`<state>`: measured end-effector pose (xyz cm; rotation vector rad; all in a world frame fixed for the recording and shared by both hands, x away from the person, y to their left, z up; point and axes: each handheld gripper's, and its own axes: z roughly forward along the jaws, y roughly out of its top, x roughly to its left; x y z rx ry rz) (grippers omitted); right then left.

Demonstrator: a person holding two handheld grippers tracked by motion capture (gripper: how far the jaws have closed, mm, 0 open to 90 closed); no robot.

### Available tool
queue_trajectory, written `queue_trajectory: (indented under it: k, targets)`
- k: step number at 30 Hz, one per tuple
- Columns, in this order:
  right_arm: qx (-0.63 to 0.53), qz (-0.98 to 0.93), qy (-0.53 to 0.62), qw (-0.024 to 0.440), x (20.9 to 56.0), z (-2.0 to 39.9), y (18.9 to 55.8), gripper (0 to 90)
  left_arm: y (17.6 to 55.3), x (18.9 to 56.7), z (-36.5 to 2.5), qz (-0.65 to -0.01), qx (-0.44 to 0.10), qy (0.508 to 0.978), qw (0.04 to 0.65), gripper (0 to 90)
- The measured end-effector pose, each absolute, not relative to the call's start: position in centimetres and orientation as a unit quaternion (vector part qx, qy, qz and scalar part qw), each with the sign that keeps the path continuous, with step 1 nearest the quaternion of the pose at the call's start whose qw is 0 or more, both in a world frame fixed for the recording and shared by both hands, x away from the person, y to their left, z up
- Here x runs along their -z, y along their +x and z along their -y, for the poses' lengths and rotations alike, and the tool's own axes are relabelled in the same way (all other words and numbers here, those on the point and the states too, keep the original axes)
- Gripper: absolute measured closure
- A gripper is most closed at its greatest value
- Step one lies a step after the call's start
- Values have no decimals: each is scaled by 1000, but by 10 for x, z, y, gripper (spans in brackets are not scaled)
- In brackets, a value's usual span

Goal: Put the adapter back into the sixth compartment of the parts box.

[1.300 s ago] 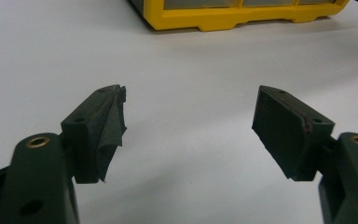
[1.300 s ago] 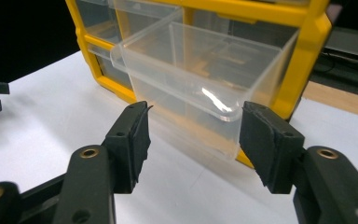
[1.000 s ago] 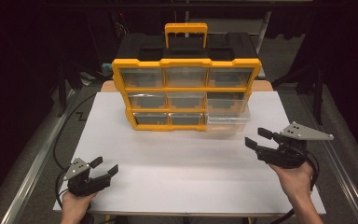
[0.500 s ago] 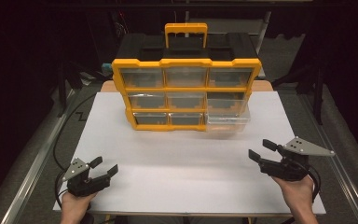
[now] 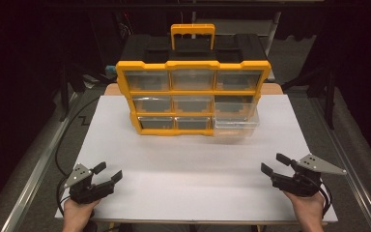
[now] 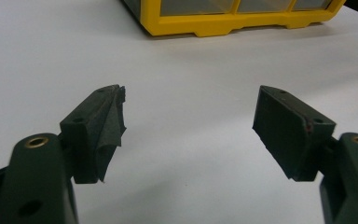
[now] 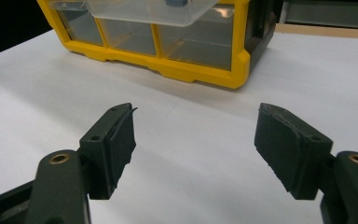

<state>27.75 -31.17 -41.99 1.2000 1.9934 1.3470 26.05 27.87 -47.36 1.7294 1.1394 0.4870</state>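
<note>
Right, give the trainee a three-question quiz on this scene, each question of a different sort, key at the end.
1. True or false: the left gripper is shut on a drawer.
2. Which drawer of the yellow organizer is pulled out? A) top left B) bottom right C) middle
3. Fill in: both grippers hover above the white ____.

Key:
1. False. Its fingers are apart, holding nothing.
2. B, the clear drawer.
3. Table. The right gripper is open too.
</note>
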Motion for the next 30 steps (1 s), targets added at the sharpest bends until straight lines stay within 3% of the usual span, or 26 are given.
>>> queue_trajectory:
  k: [30]
  targets:
    - [-512, -673, 472, 248, 460, 352, 244, 246, 258, 472, -283, -478, -206, 699, 490, 258]
